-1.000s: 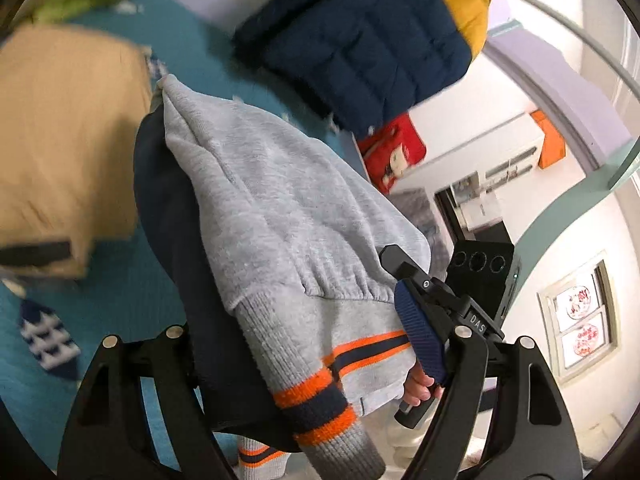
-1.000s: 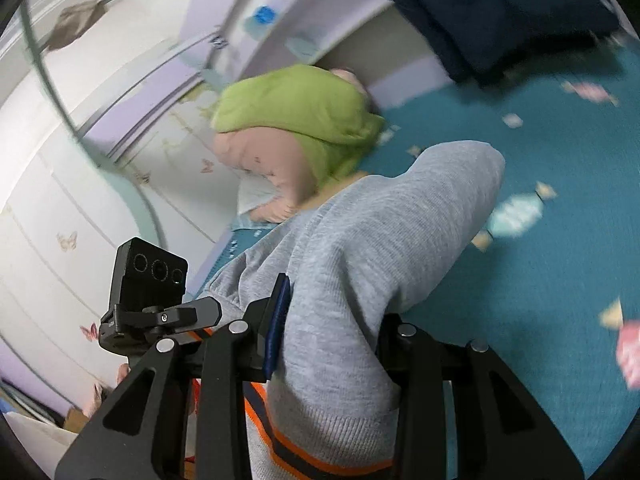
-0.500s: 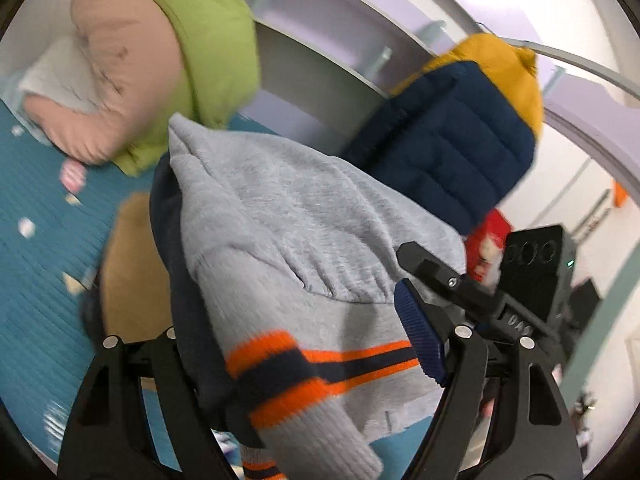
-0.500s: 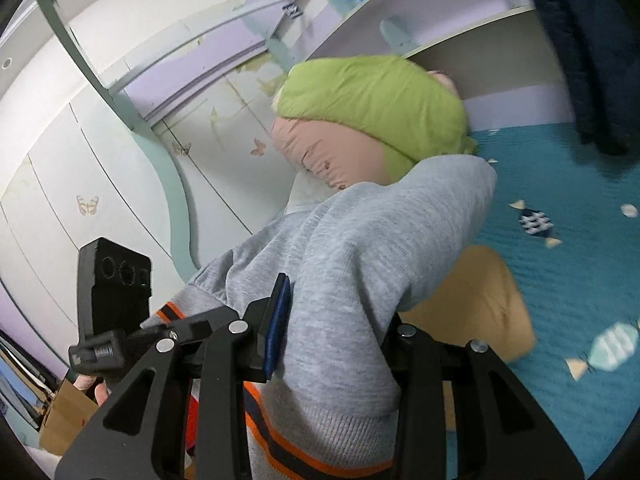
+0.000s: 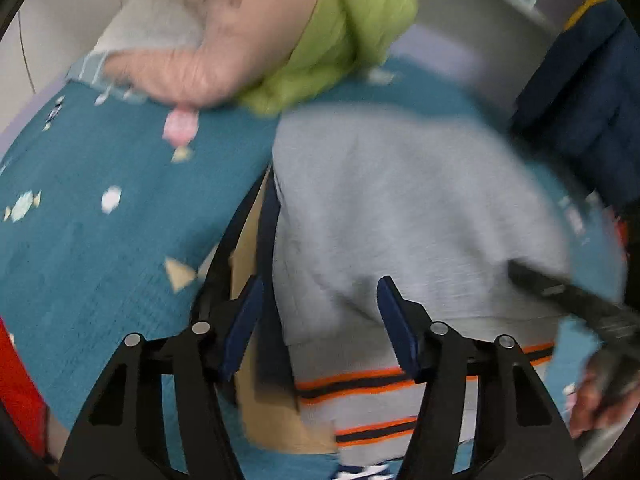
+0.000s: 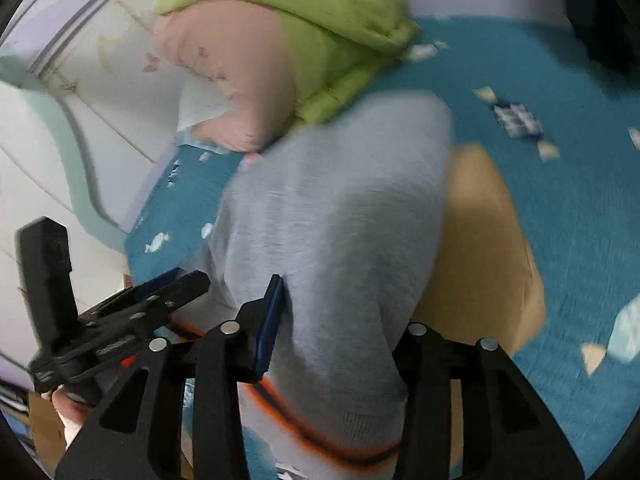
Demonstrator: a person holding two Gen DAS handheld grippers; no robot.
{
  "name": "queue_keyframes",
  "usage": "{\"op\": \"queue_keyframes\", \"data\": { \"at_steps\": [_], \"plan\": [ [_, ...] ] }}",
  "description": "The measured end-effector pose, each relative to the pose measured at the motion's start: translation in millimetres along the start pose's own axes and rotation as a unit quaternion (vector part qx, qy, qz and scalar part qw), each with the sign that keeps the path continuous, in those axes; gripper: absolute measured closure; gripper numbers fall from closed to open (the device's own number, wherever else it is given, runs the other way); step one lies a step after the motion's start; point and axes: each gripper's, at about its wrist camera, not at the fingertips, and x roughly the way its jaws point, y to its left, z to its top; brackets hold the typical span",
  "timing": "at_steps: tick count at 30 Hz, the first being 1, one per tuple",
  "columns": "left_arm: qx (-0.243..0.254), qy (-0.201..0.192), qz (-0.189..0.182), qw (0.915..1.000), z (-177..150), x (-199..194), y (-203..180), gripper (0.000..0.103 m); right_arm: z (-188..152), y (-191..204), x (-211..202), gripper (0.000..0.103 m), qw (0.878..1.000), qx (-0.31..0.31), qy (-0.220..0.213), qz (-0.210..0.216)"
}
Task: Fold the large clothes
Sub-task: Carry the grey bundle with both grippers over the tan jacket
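Observation:
A folded grey sweatshirt (image 5: 384, 216) with an orange and navy striped hem lies over the teal bedspread (image 5: 100, 256), part of it on a tan folded garment (image 6: 480, 248). In the left wrist view my left gripper (image 5: 320, 320) stands open, its blue pads either side of the sweatshirt's hem area without pinching it. In the right wrist view the sweatshirt (image 6: 340, 220) bulges between the fingers of my right gripper (image 6: 340, 320), which grips it near the striped hem. The left gripper also shows in the right wrist view (image 6: 120, 308).
A pink pillow (image 5: 224, 40) and a lime green quilt (image 5: 344, 28) are piled at the head of the bed by the wall. A navy and yellow padded jacket (image 5: 588, 104) hangs at the far right. A red object (image 5: 16, 392) sits at the lower left.
The left gripper has opened and let go of the sweatshirt. Both grippers have swung down toward the bed and the sweatshirt has come down onto the tan garment.

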Motion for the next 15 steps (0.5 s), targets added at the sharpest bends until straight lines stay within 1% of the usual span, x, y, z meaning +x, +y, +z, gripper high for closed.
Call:
{"op": "queue_keyframes", "data": {
  "at_steps": [1, 2, 3, 5, 6, 8, 9, 11, 12, 14, 15],
  "plan": [
    [-0.004, 0.003, -0.013, 0.9999, -8, 8, 3, 0.043, 0, 0, -7, 0.048, 1.000, 0.005, -0.015, -0.004],
    [-0.009, -0.003, -0.018, 0.9998, -13, 10, 5, 0.043, -1, -2, -20, 0.032, 0.999, 0.008, -0.041, -0.022],
    [-0.016, -0.008, -0.021, 0.9996, -17, 11, 8, 0.043, 0, -1, -30, 0.027, 0.998, 0.007, -0.061, -0.031],
    [-0.027, -0.013, -0.028, 0.9991, -18, 13, 12, 0.042, 3, 5, -61, 0.027, 0.994, -0.005, -0.104, -0.034],
    [-0.032, -0.012, -0.030, 0.9990, -16, 13, 13, 0.040, 4, 11, -75, 0.027, 0.992, -0.017, -0.124, -0.033],
    [-0.034, -0.009, -0.025, 0.9990, -9, 13, 13, 0.039, 5, 28, -90, 0.027, 0.987, -0.052, -0.150, -0.012],
    [-0.033, -0.008, -0.022, 0.9992, -8, 10, 13, 0.039, 6, 35, -94, 0.028, 0.986, -0.065, -0.154, -0.008],
    [-0.024, -0.020, -0.014, 0.9994, -8, -5, 7, 0.039, 4, 52, -92, 0.030, 0.985, -0.091, -0.144, -0.019],
    [-0.016, -0.033, -0.016, 0.9992, -10, -16, 4, 0.038, 1, 58, -90, 0.036, 0.985, -0.101, -0.137, -0.031],
    [0.000, -0.049, -0.015, 0.9987, -14, -31, 1, 0.038, -8, 70, -86, 0.047, 0.982, -0.110, -0.133, -0.077],
    [0.011, -0.057, -0.013, 0.9982, -15, -40, -1, 0.038, -13, 76, -85, 0.048, 0.980, -0.109, -0.139, -0.087]
  ]
}}
